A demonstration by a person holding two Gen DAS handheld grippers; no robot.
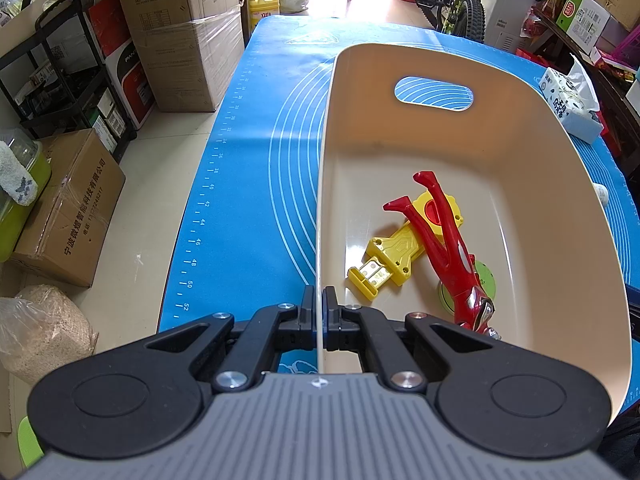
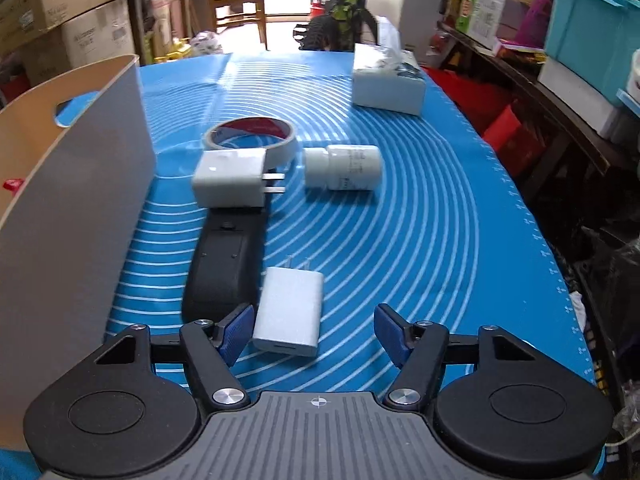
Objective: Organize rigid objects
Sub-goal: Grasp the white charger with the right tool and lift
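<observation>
My left gripper (image 1: 319, 300) is shut on the near left rim of a beige bin (image 1: 520, 140) standing on the blue mat. Inside lie a red figure (image 1: 448, 240), a yellow toy part (image 1: 394, 252) and a green disc (image 1: 486, 280). My right gripper (image 2: 314, 330) is open, low over the mat, with a small white charger (image 2: 290, 312) between its fingers. Beyond lie a black remote (image 2: 222, 264), a larger white charger (image 2: 230, 178), a tape roll (image 2: 250, 136) and a white bottle (image 2: 344, 168) on its side. The bin's wall (image 2: 80, 184) stands at the left.
A tissue pack (image 2: 388, 84) sits at the mat's far end; it also shows in the left wrist view (image 1: 570, 100). Cardboard boxes (image 1: 180, 36) and a black rack (image 1: 68, 72) stand on the floor to the left. Cluttered shelves (image 2: 560, 60) line the right side.
</observation>
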